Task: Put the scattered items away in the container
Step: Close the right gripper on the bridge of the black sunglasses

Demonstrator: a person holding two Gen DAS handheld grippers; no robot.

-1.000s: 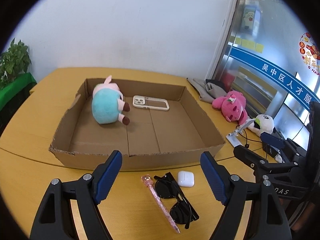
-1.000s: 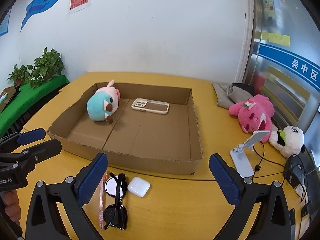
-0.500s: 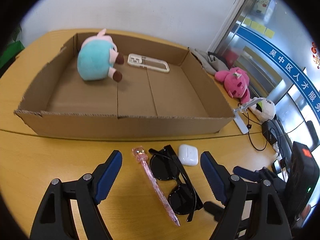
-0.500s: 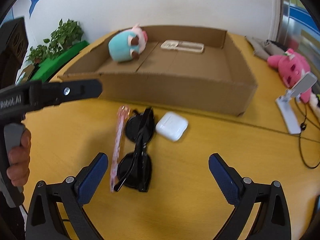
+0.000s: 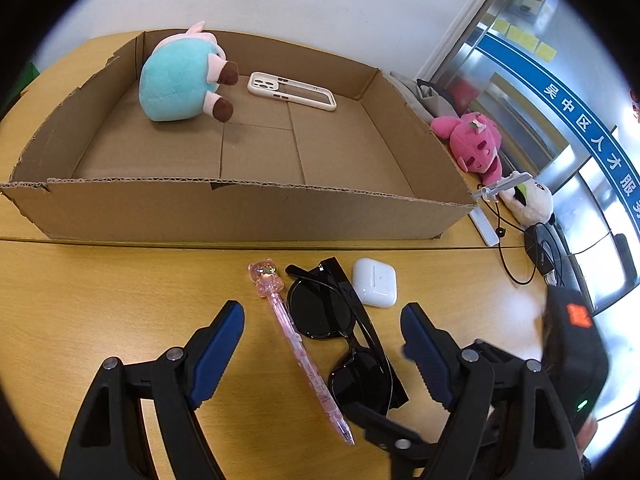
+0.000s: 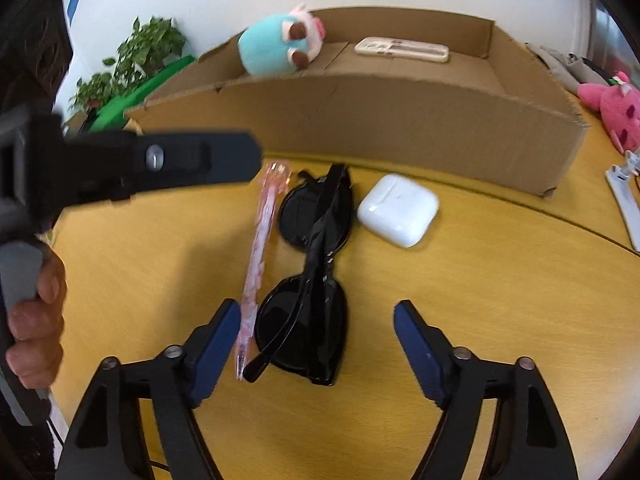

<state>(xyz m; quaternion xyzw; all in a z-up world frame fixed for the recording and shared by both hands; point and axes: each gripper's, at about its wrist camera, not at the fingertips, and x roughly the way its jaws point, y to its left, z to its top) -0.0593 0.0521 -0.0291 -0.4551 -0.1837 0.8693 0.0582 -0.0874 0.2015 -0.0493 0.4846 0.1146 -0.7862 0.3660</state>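
— Where are your grippers, and what are they doing?

— I hold one in each hand, both over the table [image 5: 100, 292], on the near side of the cardboard box [image 5: 240, 216]. My left gripper [image 5: 322, 350] is spread wide and holds nothing; the pink pen [image 5: 298, 350] and the sunglasses [image 5: 340, 340] lie between its blue fingers [image 5: 218, 346]. My right gripper [image 6: 316, 344] is released too, its jaws apart, and the near lens of the sunglasses [image 6: 308, 292] sits in the gap.

— Which way do those things run?

— The pen's long axis goes roughly from me toward the box's near wall, a little slanted in the left wrist view. Its bear-shaped charm end points at the box, and the writing tip is toward me. The sunglasses are folded and lie just beside it on its right, long axis in nearly the same direction, one lens nearer the box and one nearer me. In the right wrist view the pen [image 6: 260, 256] lies close along the inside of my left finger.

— And the rest?

— A white earbud case [image 5: 374, 282] rests just right of the far lens, near the box wall, with a rounded corner toward the box's near right corner. Inside the box, a teal plush toy [image 5: 182, 76] lies by the far left corner with its brown feet toward the middle. A cream phone case [image 5: 292, 90] lies flat along the far wall, long axis parallel to that wall.
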